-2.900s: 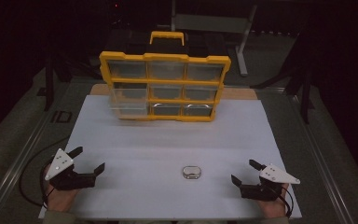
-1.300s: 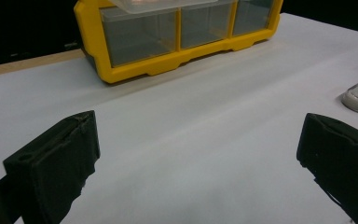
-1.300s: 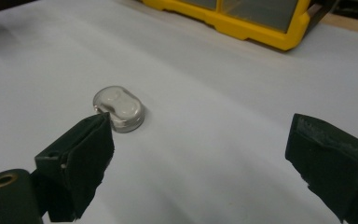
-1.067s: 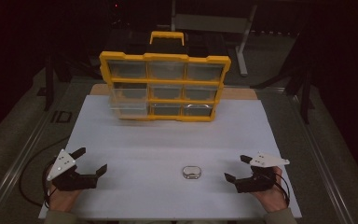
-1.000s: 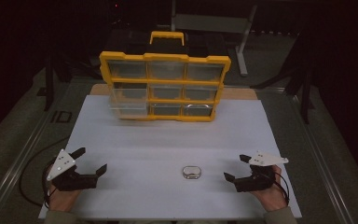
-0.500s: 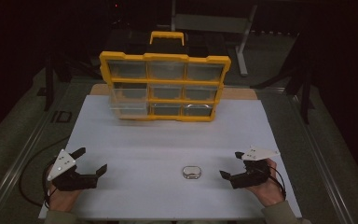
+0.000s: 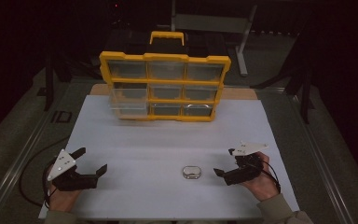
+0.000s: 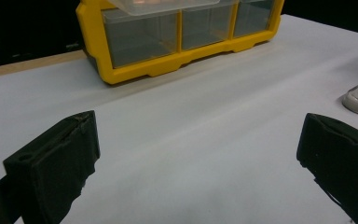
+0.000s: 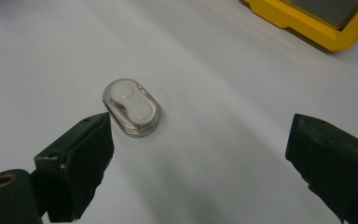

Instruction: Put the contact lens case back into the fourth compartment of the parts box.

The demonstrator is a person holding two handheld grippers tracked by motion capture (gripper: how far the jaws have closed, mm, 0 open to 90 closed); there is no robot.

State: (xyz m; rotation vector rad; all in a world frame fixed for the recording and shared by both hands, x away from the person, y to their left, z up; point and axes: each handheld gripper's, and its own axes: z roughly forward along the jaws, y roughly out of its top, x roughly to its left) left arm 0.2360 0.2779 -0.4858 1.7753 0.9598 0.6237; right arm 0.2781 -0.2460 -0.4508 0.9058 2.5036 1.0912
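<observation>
Small clear oval case (image 7: 192, 171) lies flat on white table (image 7: 168, 140), near front edge, right of centre. Right gripper (image 7: 225, 163) just beside it, jaws wide, empty, not touching. Left gripper (image 7: 92, 161) well apart at front left, jaws wide, empty. Yellow organizer (image 7: 164, 86) upright at back.

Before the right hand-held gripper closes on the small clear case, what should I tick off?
1. Right hand-held gripper open: ok.
2. Clear case between its jaws: not ok; it lies ahead, by one jaw.
3. Case flat on the white table, nothing touching it: ok.
4. Left hand-held gripper open and apart from the case: ok.
5. Yellow organizer upright at the far side: ok.
6. A drawer pulled out to receive it: cannot tell.
</observation>
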